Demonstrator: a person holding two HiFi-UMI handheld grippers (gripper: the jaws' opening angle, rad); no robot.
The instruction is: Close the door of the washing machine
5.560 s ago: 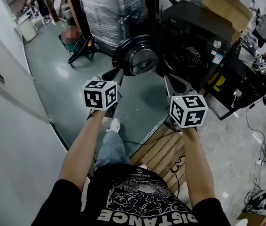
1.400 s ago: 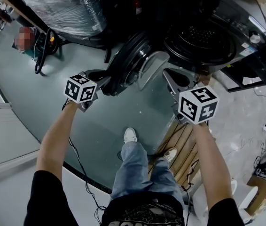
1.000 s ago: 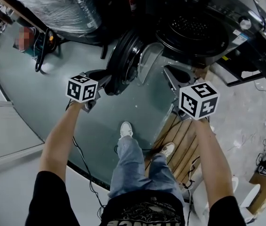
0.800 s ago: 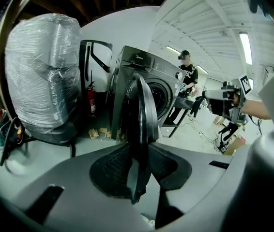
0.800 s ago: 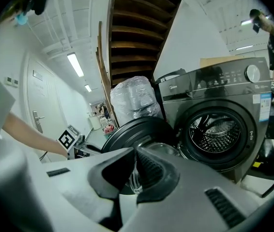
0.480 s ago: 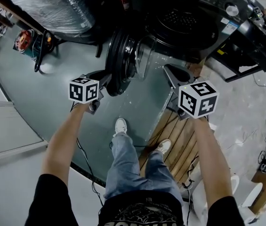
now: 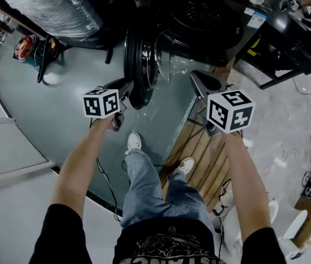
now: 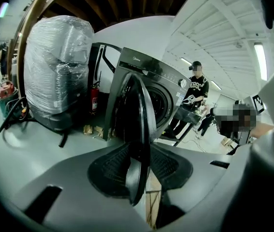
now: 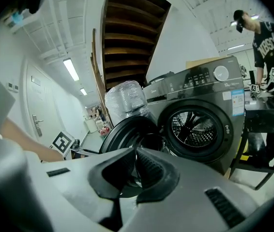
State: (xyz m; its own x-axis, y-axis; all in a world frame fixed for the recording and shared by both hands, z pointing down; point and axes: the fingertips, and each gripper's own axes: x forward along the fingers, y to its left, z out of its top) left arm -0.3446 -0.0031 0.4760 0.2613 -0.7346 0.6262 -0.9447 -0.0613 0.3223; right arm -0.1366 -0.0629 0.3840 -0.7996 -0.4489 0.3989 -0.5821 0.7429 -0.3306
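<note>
Two grippers are out in front in the head view, and the left gripper (image 7: 126,87) is doing the work. It is gripping the rim of the door (image 7: 139,59), which is standing edge-on to us, just left of the washer (image 7: 210,21). A second ago the door was showing more of its glass, angled out to the left. It is swinging right, toward the opening, and the person is stepping in with it. The right gripper (image 7: 202,80) is riding alongside, near the washer's front, touching nothing.

Over to the left gripper view: the rim is running straight up between the pads (image 8: 110,170), both lying against it. The jaws are easing apart, though, so the grip is loosening. I am reading that as a release coming, with a push to follow.

In the right gripper view, the jaws are sitting drawn together with nothing between them. Beyond them the drum (image 9: 195,124) is gaping, with the door hanging partway across on its left. The door is looking roughly half swung and not latched, so the last stretch is calling for a firm push.
</note>
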